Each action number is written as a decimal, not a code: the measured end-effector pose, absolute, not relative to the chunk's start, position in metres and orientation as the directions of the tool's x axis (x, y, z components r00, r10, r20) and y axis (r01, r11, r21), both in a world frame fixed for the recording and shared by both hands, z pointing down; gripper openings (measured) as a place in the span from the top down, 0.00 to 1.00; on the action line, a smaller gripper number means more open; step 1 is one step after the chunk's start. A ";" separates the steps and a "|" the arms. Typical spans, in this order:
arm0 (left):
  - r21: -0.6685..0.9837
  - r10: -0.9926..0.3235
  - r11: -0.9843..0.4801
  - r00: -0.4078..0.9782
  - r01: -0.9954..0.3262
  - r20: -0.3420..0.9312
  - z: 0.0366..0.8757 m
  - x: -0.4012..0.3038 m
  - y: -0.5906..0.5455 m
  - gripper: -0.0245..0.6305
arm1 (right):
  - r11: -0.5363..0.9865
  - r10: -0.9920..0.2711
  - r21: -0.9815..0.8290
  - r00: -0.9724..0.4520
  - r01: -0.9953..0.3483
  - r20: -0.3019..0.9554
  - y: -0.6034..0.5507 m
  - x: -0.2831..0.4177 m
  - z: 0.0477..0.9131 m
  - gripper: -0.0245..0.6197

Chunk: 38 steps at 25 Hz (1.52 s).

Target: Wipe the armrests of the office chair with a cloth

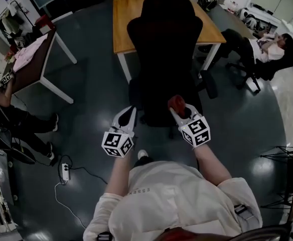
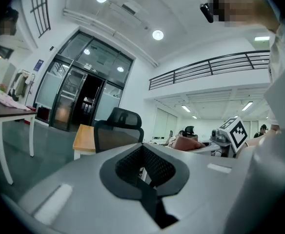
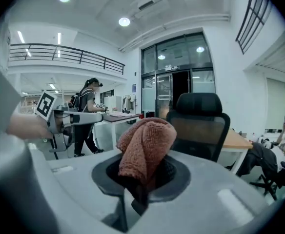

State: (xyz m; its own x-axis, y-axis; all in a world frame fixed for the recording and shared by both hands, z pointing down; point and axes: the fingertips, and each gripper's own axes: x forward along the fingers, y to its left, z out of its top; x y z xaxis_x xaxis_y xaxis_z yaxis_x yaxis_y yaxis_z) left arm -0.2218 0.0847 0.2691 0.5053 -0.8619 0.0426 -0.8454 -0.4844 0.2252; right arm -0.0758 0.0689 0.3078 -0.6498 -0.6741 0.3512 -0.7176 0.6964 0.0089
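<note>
Right tongs [image 1: 180,109] clamp the bunched red cloth [image 3: 145,147]; left tongs [image 1: 128,115] closed, empty. Risk: drag on the office chair armrest [image 1: 208,83] could pull cloth free.

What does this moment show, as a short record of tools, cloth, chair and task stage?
left tool: shut, empty
right tool: shut on cloth
cloth: reddish-brown, bunched, standing up from the jaws
office chair: black, in front of both tools, neither touching it
stage: wiping not yet begun
</note>
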 end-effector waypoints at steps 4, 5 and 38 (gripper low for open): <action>0.203 -0.866 -0.478 0.497 -0.855 0.051 0.270 -0.166 0.118 0.94 | 0.674 -0.703 0.015 -0.635 -0.738 0.320 0.100 -0.009 0.300 0.88; 0.196 -0.869 -0.475 0.492 -0.858 0.048 0.268 -0.153 0.126 0.94 | 0.676 -0.701 0.016 -0.637 -0.736 0.319 0.107 0.005 0.299 0.88; 0.114 -0.846 -0.520 0.529 -0.847 0.073 0.262 -0.044 0.329 0.94 | 0.694 -0.689 -0.017 -0.670 -0.720 0.276 0.313 0.087 0.286 0.88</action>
State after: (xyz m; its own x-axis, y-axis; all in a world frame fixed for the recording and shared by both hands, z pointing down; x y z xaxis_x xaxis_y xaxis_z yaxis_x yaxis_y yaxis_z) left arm -0.0435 0.3294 0.2622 0.5288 -0.8456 0.0731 -0.8468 -0.5196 0.1139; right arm 0.0872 0.3128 0.2860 -0.6702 -0.6890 0.2758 -0.7201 0.6937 -0.0169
